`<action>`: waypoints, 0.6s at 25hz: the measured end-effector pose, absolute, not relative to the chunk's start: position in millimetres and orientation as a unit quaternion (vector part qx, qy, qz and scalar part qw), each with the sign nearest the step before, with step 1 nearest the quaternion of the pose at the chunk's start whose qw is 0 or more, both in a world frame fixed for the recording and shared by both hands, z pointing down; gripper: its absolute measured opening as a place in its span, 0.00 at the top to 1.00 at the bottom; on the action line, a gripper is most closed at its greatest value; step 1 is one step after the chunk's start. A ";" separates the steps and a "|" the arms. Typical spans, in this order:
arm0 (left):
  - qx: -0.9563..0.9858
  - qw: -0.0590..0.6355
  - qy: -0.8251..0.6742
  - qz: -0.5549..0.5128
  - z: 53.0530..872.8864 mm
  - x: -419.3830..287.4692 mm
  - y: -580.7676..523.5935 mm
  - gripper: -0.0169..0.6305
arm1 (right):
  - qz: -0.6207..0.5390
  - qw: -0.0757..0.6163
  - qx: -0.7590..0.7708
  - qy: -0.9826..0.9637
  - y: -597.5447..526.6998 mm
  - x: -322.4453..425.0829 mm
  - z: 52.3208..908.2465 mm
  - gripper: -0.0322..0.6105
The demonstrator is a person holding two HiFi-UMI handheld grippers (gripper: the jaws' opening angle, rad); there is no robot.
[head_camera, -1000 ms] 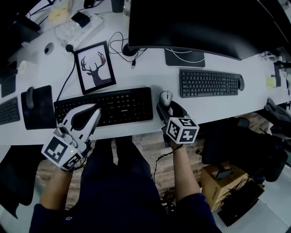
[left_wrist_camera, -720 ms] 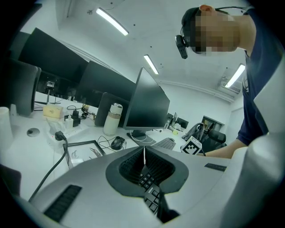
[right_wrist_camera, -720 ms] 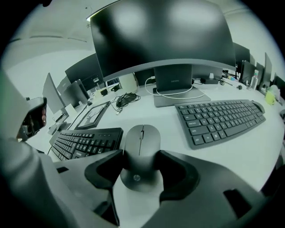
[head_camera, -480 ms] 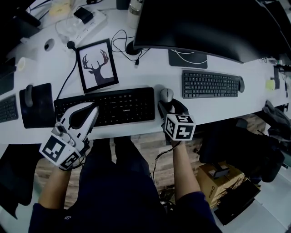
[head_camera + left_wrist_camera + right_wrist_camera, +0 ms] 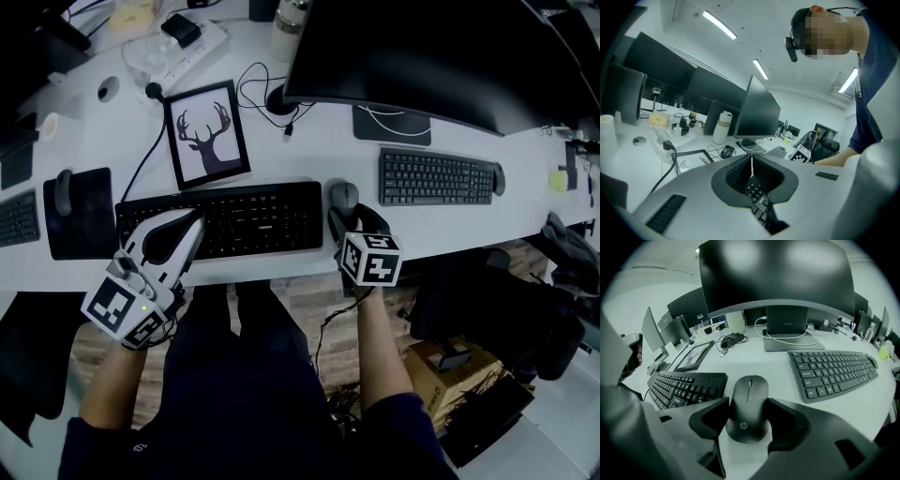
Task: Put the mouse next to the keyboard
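We see a white bench (image 5: 309,159) with a black keyboard (image 5: 225,220) on it. Our left gripper (image 5: 751,158) hangs over the keyboard's left end, fingers shut (nothing in them). Our right gripper (image 5: 747,409) has its fingers tight on the little mouse (image 5: 343,195), just right of that keyboard.

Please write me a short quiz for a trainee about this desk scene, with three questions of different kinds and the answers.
1. True or false: the left claw is wide open.
2. What stands between the jaws of the right claw? A) a cup B) the mouse C) a cable
3. Fill in: in the head view, the mouse lies at the ____ end of the black keyboard nearest the person.
Key: 1 false; 2 B; 3 right.
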State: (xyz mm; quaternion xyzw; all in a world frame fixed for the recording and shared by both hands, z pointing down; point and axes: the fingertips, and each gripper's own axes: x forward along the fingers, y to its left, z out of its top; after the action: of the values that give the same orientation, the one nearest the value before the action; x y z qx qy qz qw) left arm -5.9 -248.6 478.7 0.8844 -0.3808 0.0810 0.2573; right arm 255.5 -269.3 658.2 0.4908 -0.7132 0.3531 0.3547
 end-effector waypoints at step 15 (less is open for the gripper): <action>0.886 0.245 -0.385 0.084 465.8 -7.6 -240.5 0.92 | 0.350 0.345 0.493 -0.718 -270.7 255.5 659.9 0.52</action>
State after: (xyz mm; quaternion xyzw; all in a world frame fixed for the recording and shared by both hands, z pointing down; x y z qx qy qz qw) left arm -7.6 -240.5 465.8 0.8860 -0.3848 0.0838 0.2446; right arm 255.5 -270.7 659.9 0.4932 -0.7179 0.3498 0.3450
